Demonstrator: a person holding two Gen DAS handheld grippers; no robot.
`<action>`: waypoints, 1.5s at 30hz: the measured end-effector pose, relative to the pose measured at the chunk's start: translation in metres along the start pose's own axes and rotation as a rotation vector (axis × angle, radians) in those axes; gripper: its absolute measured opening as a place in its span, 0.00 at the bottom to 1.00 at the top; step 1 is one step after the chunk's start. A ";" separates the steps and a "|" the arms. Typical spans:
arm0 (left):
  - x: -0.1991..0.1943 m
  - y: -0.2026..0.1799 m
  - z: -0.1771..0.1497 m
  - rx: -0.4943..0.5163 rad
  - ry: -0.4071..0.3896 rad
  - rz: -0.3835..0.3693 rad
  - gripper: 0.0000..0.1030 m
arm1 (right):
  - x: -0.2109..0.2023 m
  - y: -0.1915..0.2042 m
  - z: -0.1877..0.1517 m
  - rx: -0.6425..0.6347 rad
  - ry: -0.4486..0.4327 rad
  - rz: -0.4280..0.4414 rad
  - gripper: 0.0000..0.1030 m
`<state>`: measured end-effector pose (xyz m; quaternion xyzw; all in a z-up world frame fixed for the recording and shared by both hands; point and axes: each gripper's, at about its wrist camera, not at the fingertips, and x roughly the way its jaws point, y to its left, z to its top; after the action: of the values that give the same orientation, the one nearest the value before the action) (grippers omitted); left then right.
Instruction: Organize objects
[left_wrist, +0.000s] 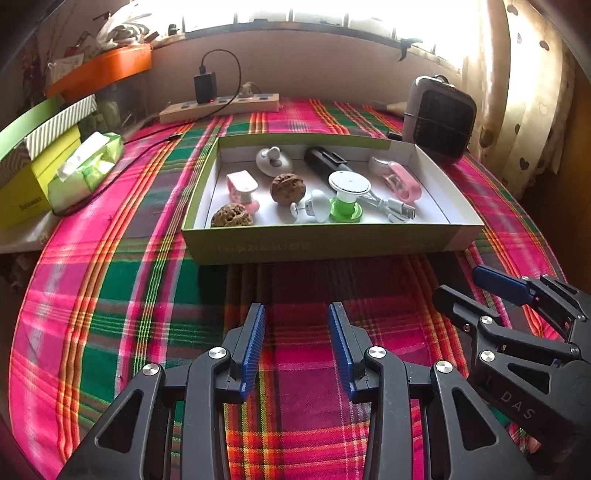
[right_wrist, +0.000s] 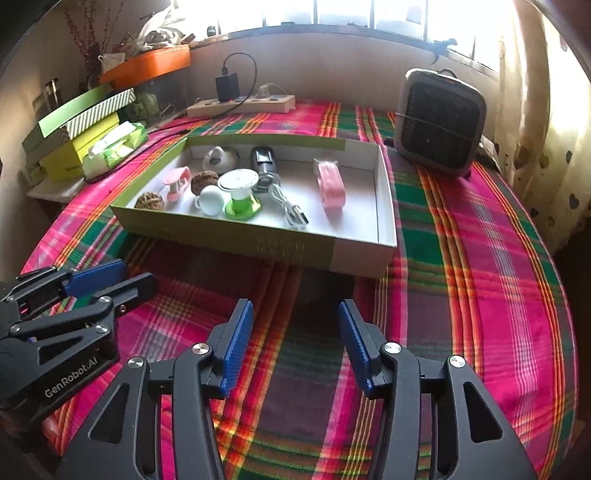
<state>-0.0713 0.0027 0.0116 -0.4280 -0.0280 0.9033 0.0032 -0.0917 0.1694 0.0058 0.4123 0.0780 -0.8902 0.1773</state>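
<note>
A shallow green-and-white cardboard box (left_wrist: 325, 242) (right_wrist: 258, 240) lies on the plaid tablecloth. In it are two walnuts (left_wrist: 288, 188) (left_wrist: 232, 215), a pink tape roller (left_wrist: 242, 189), a white round holder (left_wrist: 273, 159), a black device (left_wrist: 327, 158), a green-and-white spool (left_wrist: 347, 195) (right_wrist: 242, 194), a white knob (left_wrist: 314, 208), a USB cable (left_wrist: 395, 208) and a pink clip-like piece (left_wrist: 400, 179) (right_wrist: 328, 182). My left gripper (left_wrist: 297, 314) (right_wrist: 138, 275) hovers over the cloth in front of the box, open and empty. Beside it, my right gripper (right_wrist: 295, 310) (left_wrist: 461, 286) is open and empty too.
A small grey fan heater (left_wrist: 439, 118) (right_wrist: 439, 122) stands behind the box's right corner. A power strip (left_wrist: 221, 105) with a black charger lies at the back. Stacked boxes (left_wrist: 37, 147) and a tissue pack (left_wrist: 88, 166) sit at the left, a curtain at the right.
</note>
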 end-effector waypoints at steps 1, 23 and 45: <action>0.001 0.000 -0.001 -0.003 0.006 0.003 0.33 | 0.001 0.000 -0.001 0.002 0.004 -0.003 0.49; 0.003 -0.009 -0.004 0.014 0.011 0.051 0.38 | 0.005 -0.007 -0.008 0.044 0.040 -0.046 0.66; 0.003 -0.009 -0.004 0.015 0.011 0.051 0.39 | 0.006 -0.008 -0.009 0.044 0.040 -0.046 0.66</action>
<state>-0.0708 0.0123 0.0071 -0.4335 -0.0102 0.9009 -0.0167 -0.0920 0.1776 -0.0042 0.4318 0.0716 -0.8872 0.1461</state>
